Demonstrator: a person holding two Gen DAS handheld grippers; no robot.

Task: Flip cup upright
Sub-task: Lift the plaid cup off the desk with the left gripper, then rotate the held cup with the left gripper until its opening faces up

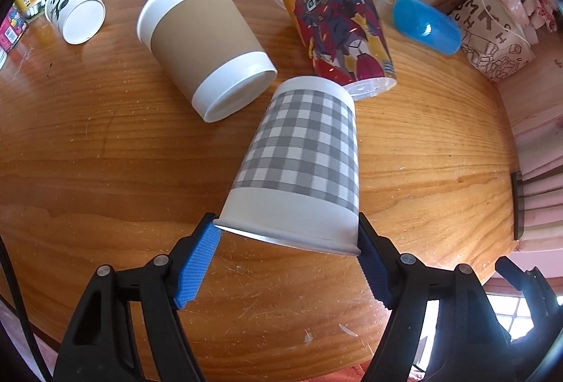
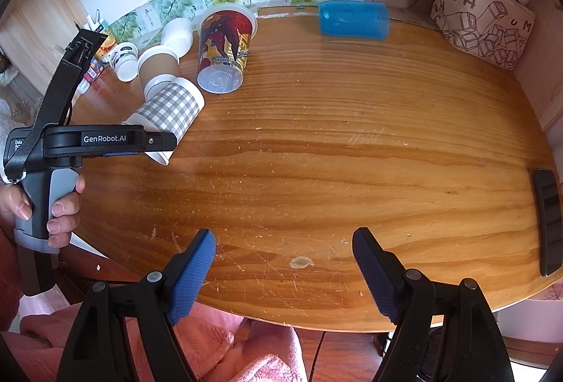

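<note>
A grey-and-white checked paper cup (image 1: 299,164) is held tilted above the wooden table (image 1: 105,178), rim toward the camera and base pointing away. My left gripper (image 1: 286,237) is shut on the cup's rim, one blue pad on each side. The cup also shows in the right wrist view (image 2: 169,114) at the left, gripped by the left gripper (image 2: 155,144). My right gripper (image 2: 283,262) is open and empty over the table's near edge, well right of the cup.
Upside down behind the held cup stand a brown-sleeved white cup (image 1: 207,44), a printed cartoon cup (image 1: 337,26) and a small panda cup (image 1: 75,7). A blue case (image 1: 425,26), a printed bag (image 1: 492,30) and a black phone (image 2: 549,220) sit to the right.
</note>
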